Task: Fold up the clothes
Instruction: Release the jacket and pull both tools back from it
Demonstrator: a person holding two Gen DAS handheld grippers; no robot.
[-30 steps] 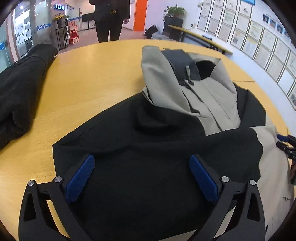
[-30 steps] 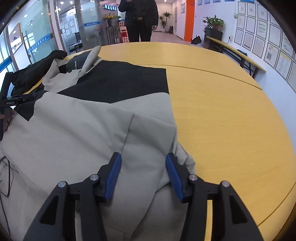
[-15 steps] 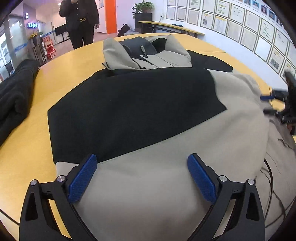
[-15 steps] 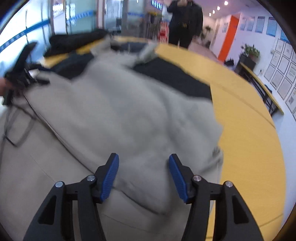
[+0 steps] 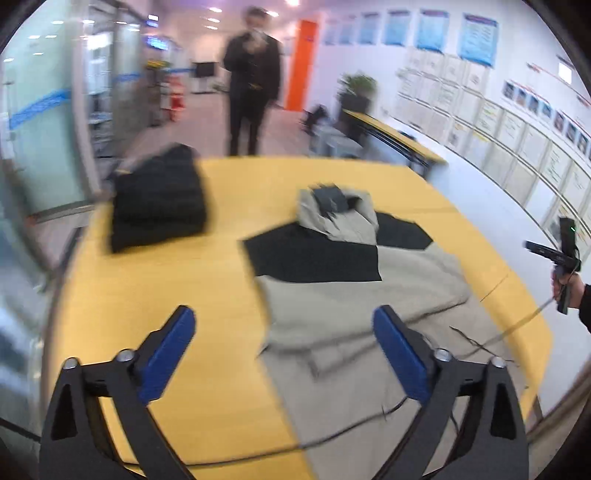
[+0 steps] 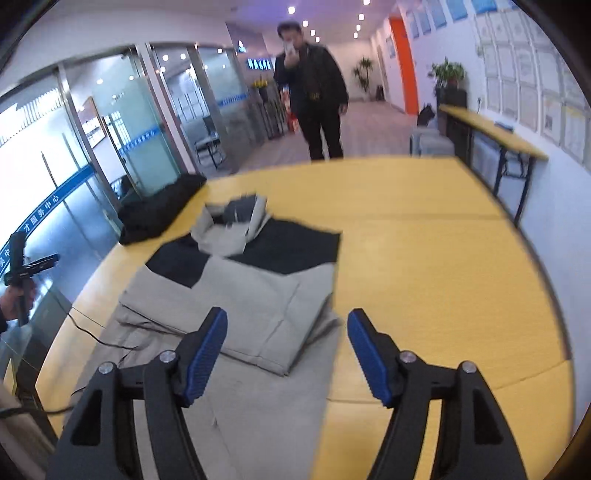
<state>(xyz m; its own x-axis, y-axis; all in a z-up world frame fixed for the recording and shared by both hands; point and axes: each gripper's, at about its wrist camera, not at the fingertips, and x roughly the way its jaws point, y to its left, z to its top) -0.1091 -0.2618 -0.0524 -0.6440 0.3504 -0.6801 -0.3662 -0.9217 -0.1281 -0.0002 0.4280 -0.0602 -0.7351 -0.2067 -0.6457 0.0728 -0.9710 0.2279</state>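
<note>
Office hall, white right wall (image 6: 561,192) lined with framed papers (image 6: 528,99). Glass partitions (image 6: 122,147) left, blue stripe across them. Orange pillar (image 6: 402,62) down corridor, ceiling spotlights (image 6: 291,9) lit. Narrow yellow side table (image 6: 491,134) on black legs along wall, potted plant (image 6: 447,72) at its far end. Pale floor (image 6: 369,129). Round yellow surface (image 6: 443,266) in foreground.

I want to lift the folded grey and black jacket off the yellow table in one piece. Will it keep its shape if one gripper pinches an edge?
Probably not. The jacket lies in soft, loose layers, so a single pinch would likely let them unfold and hang. Its hood sits rumpled on top and would probably flop. The thin cords trailing on the table may drag behind.
</note>
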